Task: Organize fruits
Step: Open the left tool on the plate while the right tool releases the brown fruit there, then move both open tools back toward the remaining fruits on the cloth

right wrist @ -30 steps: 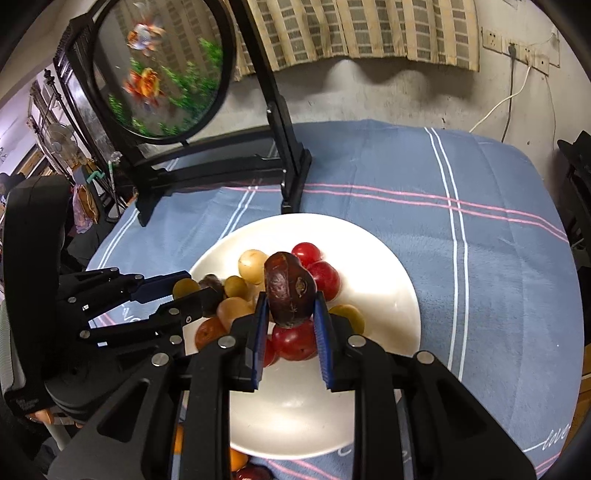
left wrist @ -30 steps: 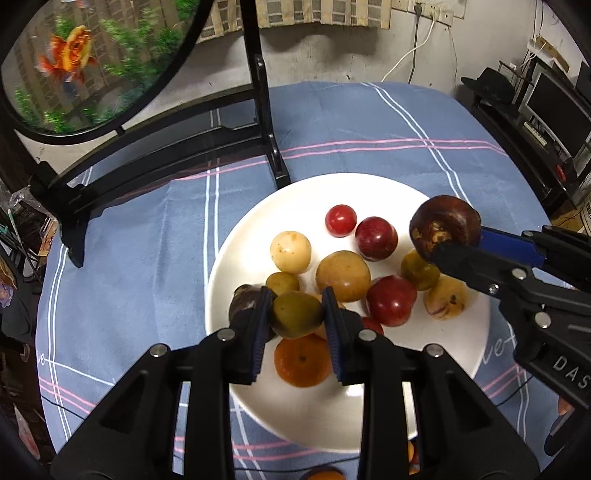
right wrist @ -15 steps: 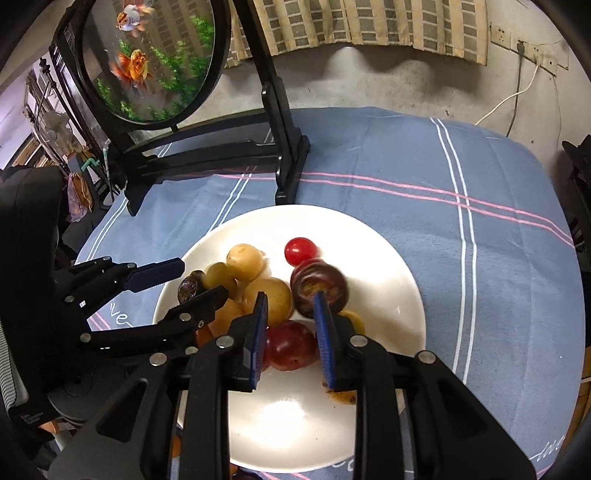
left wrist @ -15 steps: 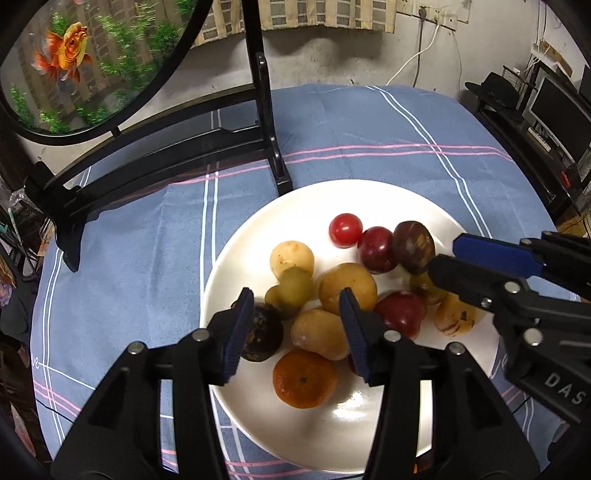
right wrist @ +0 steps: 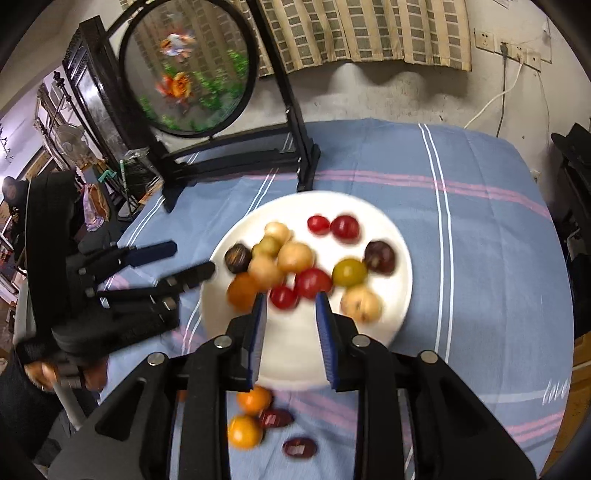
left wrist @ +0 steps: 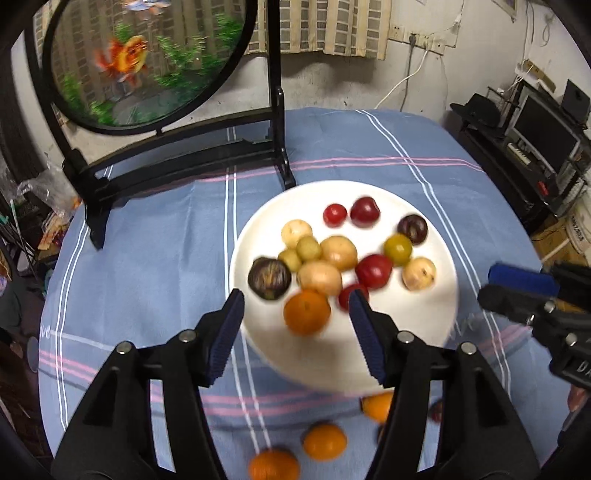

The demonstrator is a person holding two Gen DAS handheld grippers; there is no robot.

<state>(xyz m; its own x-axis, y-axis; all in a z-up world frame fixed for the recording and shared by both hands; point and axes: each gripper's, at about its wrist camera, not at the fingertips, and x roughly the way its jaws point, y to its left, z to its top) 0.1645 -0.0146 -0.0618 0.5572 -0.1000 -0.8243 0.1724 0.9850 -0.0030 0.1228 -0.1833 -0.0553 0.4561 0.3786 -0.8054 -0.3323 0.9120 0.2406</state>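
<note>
Left wrist view: both grippers empty above the plate point(left wrist: 436, 325).
My left gripper point(left wrist: 295, 328) and right gripper point(right wrist: 291, 332) gape wide, ready for the oranges point(right wrist: 254, 400) off-plate.

Ahead of me a grubby, stained wall point(left wrist: 332, 85) rises behind the table, with a checked beige curtain point(left wrist: 325, 26) hanging along its top. A white power socket point(left wrist: 417, 38) sits on that wall, and a white cable point(left wrist: 402, 81) trails down from it. A round fish tank point(left wrist: 140, 59) in a black stand point(left wrist: 184, 158) fills my left side. Off to my right stands a dark shelf unit point(left wrist: 535, 147) holding a monitor point(left wrist: 546, 127). Blue striped cloth point(left wrist: 147, 240) covers the tabletop.
</note>
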